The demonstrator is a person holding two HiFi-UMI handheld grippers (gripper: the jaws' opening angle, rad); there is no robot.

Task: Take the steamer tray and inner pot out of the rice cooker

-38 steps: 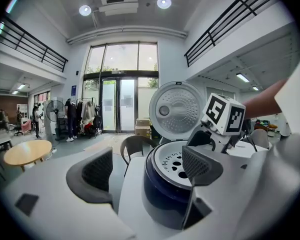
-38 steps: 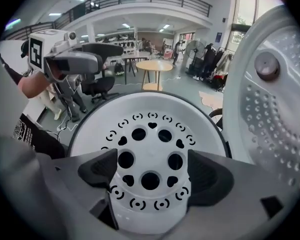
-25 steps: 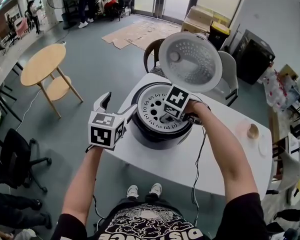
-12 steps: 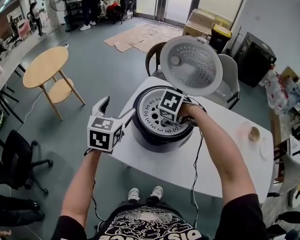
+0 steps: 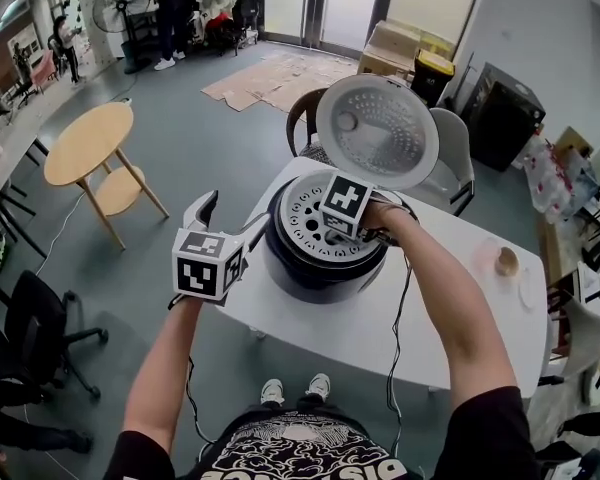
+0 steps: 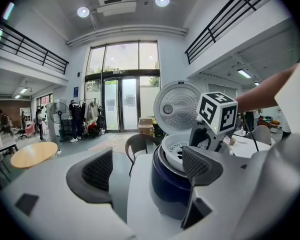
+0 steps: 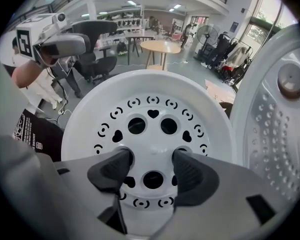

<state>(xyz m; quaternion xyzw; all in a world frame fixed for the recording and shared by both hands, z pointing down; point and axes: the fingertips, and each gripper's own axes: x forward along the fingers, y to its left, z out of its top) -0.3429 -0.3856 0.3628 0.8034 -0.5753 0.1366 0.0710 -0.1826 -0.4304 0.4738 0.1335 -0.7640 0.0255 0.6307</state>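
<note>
**A:** Where's the tray right now?

**B:** The steamer tray (image 7: 150, 106) sits in the mouth of the rice cooker (image 5: 320, 268), which stands by the left edge of the table (image 5: 450, 318). The lid (image 5: 380, 133) is tipped right back, so the way up is free. The inner pot is under the tray, so I can't see it.

**A:** And your right tongs?

**B:** My right gripper (image 7: 152, 166) points steeply down onto the tray. Its jaws are half-wide and closing, with the tips dipped into two round holes and the plastic bridge between them. I judge that's the only purchase a flat tray offers. The pads don't look to be pinching yet.

**A:** Left?

**B:** My left gripper (image 6: 149, 169) is wide and empty, just beside the cooker's left wall and apart from it. I reckon it's there to steady the body if the tray sticks.
</note>
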